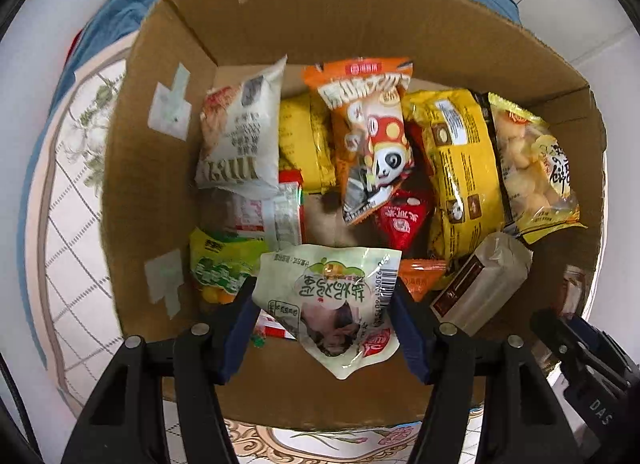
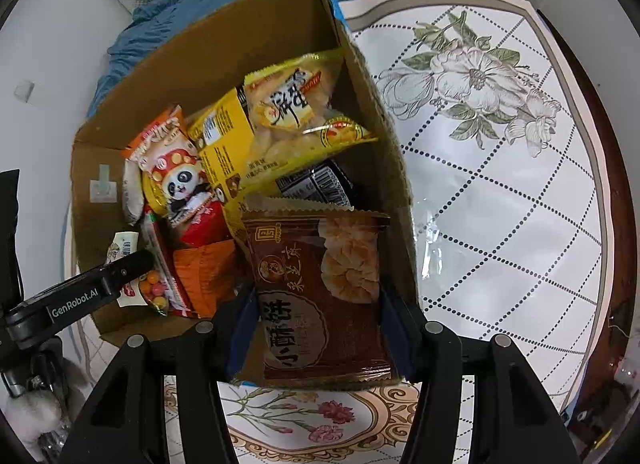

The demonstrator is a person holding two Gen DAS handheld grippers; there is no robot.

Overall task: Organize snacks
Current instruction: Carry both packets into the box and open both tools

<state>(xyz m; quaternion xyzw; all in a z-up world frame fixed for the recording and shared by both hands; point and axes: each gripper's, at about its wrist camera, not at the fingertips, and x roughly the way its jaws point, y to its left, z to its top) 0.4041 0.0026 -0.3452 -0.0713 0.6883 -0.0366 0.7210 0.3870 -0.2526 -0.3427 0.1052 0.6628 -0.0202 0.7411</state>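
Cardboard frames the scene: we hold two gripper rigs over the open cardboard box [image 1: 160, 168] of snacks, each one clamped on a packet. Our left gripper [image 1: 324, 300] pinches the pale green-and-white pouch [image 1: 332, 304] across its width, one blue finger on either edge, so the pouch's long axis runs straight ahead of the fingers and back toward the camera, its lower corner hanging over the box's near wall. Our right gripper [image 2: 318, 304] grasps the brown pastry packet [image 2: 324, 296] the same way, edge to edge, long axis pointing forward along the fingers, the serrated top reaching over the near corner of the box.

Ahead of the left gripper lies the crowded floor of the box: the white packet [image 1: 240, 136] forward and to the left, the orange panda bag [image 1: 370, 136] directly ahead, the yellow bag [image 1: 460, 172] forward and to the right. A small bare patch of cardboard shows just beyond the left fingertips (the one gap we can see).

We judge the left hand the nearer to that gap; its pouch need only go forward and down. The right packet sits above the box's right-hand corner, beside the black wrapper [image 2: 316, 184], with the floral tablecloth [image 2: 500, 184] to its right.
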